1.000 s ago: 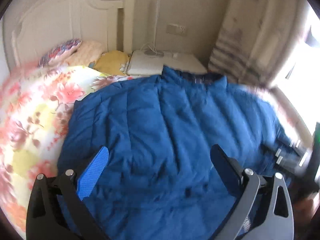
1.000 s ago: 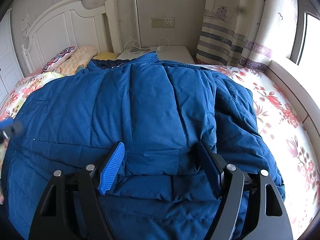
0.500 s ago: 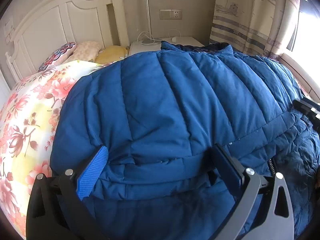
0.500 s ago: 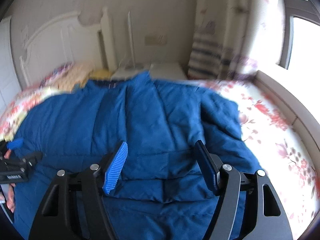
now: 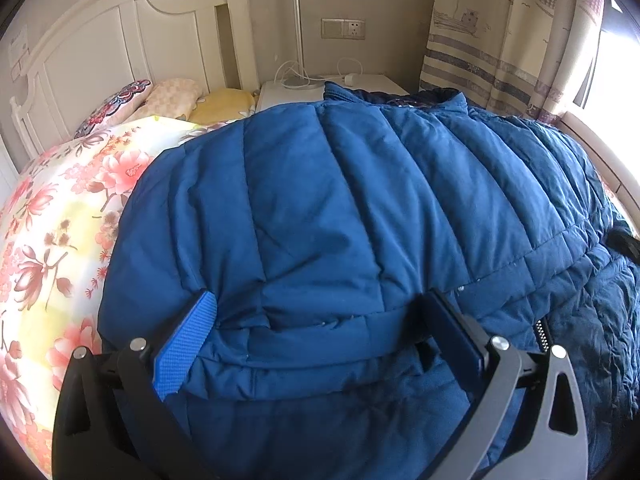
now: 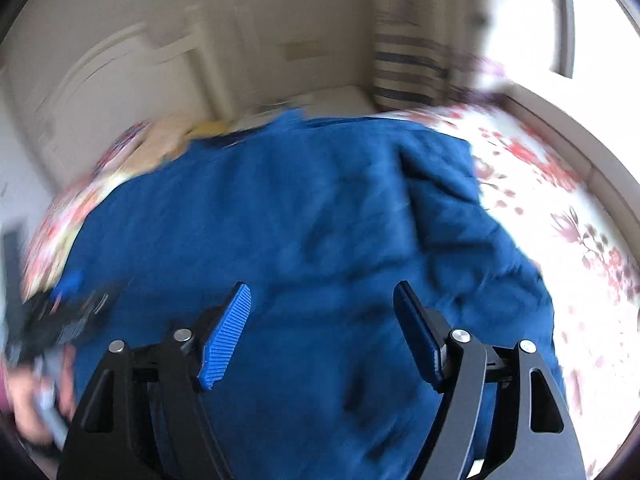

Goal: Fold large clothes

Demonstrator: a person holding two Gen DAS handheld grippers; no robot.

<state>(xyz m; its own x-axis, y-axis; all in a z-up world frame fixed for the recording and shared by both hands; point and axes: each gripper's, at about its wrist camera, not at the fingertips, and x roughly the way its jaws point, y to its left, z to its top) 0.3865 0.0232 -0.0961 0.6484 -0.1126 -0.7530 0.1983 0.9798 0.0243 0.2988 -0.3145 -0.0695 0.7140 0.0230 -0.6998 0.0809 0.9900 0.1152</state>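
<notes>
A large blue quilted jacket (image 5: 340, 216) lies spread on the flowered bedspread (image 5: 52, 232). My left gripper (image 5: 320, 320) is open, low at the jacket's near folded hem, with the hem bulging between its fingers. The jacket also shows in the blurred right wrist view (image 6: 300, 240). My right gripper (image 6: 322, 312) is open and empty above the jacket's near part. The left gripper and the hand holding it show at the left edge of the right wrist view (image 6: 52, 320).
Pillows (image 5: 160, 96) lie by the white headboard (image 5: 120, 40). A white nightstand (image 5: 320, 86) with a lamp pole stands behind the jacket. Striped curtains (image 5: 500, 40) and a bright window are at the right. Bedspread (image 6: 560, 200) lies bare right of the jacket.
My left gripper has come down and closer to the jacket's near hem. My right gripper has lifted and pulled back from the jacket, and is moving fast enough to blur its view.
</notes>
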